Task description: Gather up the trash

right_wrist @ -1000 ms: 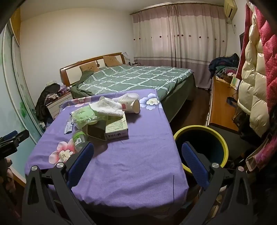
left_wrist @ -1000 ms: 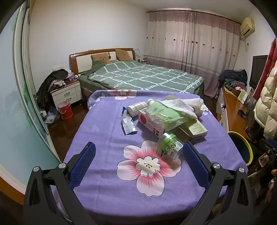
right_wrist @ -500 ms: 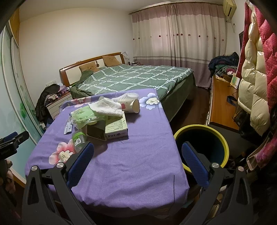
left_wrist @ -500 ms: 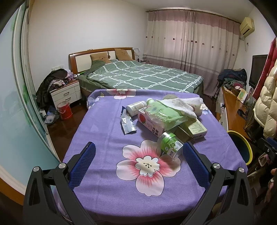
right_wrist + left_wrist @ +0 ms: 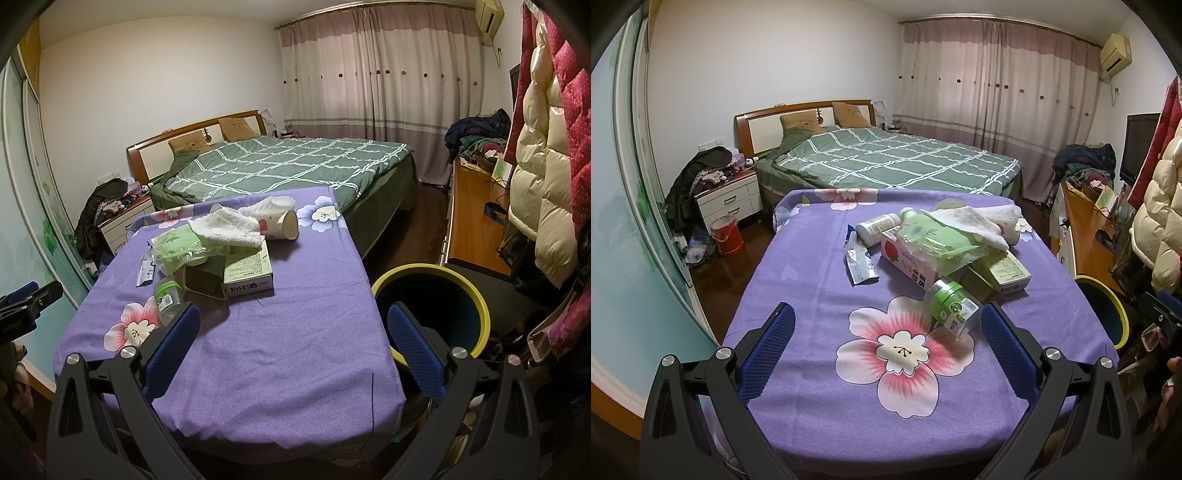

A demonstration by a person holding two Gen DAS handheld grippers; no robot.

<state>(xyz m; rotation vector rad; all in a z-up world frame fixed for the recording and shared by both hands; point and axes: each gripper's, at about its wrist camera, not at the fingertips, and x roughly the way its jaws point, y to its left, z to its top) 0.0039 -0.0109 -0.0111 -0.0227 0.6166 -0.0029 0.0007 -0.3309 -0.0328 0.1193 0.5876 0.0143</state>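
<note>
- On a table covered with a purple flowered cloth lies a heap of trash, seen from both wrist cameras in a bedroom.
- Left gripper hovers low over the near edge of the table, jaws spread wide and holding nothing.
- Compared with a second ago, the left view has crept slightly forward and down: the heap sits a little nearer, and the green tub now lies just beside the tip of the gripper's right-hand finger.
- Right gripper also hangs open and empty, over the table's right part; its view has barely changed.
- Trash in the heap: the green tub on its side at the front, a strawberry carton, a white bottle, a foil wrapper, a green plastic bag, a white towel, a pale box, and a tipped paper cup.
- Bin, dark inside with a yellow rim, stands on the floor just beside the table's right edge, partly behind the right gripper's finger.
- Nothing has been picked up yet; every piece rests on the cloth.
- My reading: the small advance suggests the left gripper is lining up on the green tub, the nearest piece, while the right waits close to the bin.
</note>
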